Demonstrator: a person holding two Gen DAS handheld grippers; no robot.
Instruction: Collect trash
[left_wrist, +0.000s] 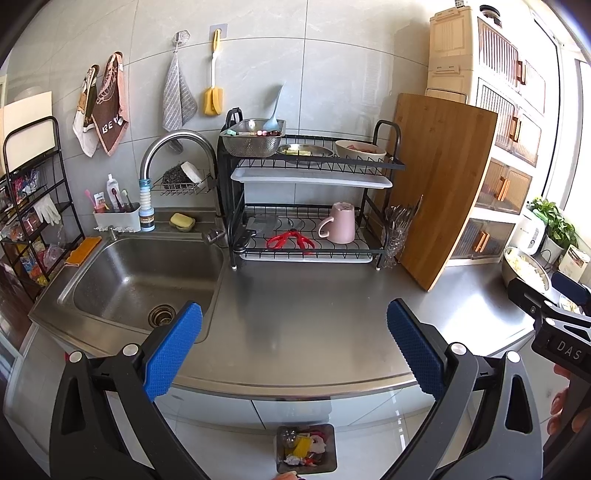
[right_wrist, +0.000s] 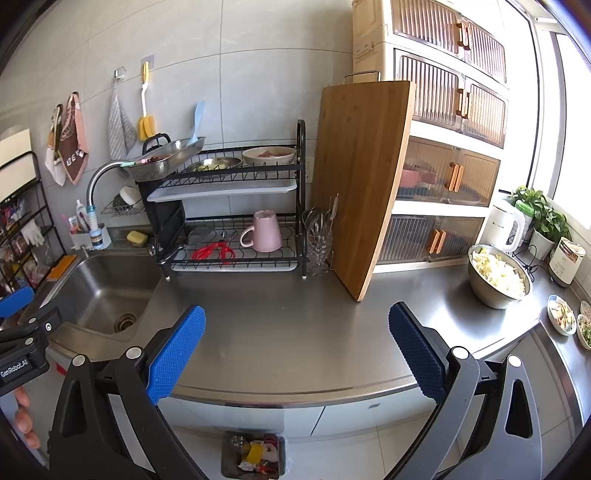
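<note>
Both hand-held grippers, left and right, are held wide, empty; trash bin is seen at 6 o'clock, on floor below table.

Left gripper gapes over countertop; trash bin below.

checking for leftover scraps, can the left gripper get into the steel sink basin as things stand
Probably yes. The left gripper is open and holds nothing, and the stainless steel sink basin lies just ahead to its left, open on top. The curved metal faucet arches over the back edge only, leaving the front free.
</note>
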